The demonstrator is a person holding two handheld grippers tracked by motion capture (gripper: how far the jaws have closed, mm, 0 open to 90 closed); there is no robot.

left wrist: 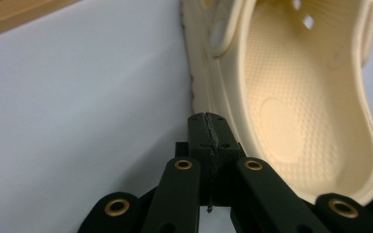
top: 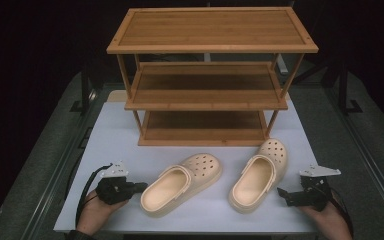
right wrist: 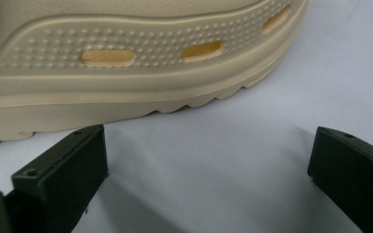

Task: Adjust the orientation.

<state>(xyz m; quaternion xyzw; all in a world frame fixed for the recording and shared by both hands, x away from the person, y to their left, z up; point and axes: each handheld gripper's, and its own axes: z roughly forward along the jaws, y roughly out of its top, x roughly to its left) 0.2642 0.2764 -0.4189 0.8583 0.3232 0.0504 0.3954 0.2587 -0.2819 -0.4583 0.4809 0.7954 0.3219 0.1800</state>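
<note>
Cream foam clogs, left clog [top: 181, 183] and right clog [top: 260, 174], lie on the white desk [top: 120, 135] before the wooden rack [top: 212, 75]. Left tool [top: 139, 188] is clenched empty beside its clog; right tool [top: 283, 192] is released. Better to pinch each heel rim firmly before lifting.

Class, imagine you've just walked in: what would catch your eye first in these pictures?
A three-tier wooden shoe rack stands at the far side of the white table. In front of it lie two cream clogs, the left clog and the right clog. The left gripper, jaws shut, and the right gripper, jaws wide open, flank them.
</note>
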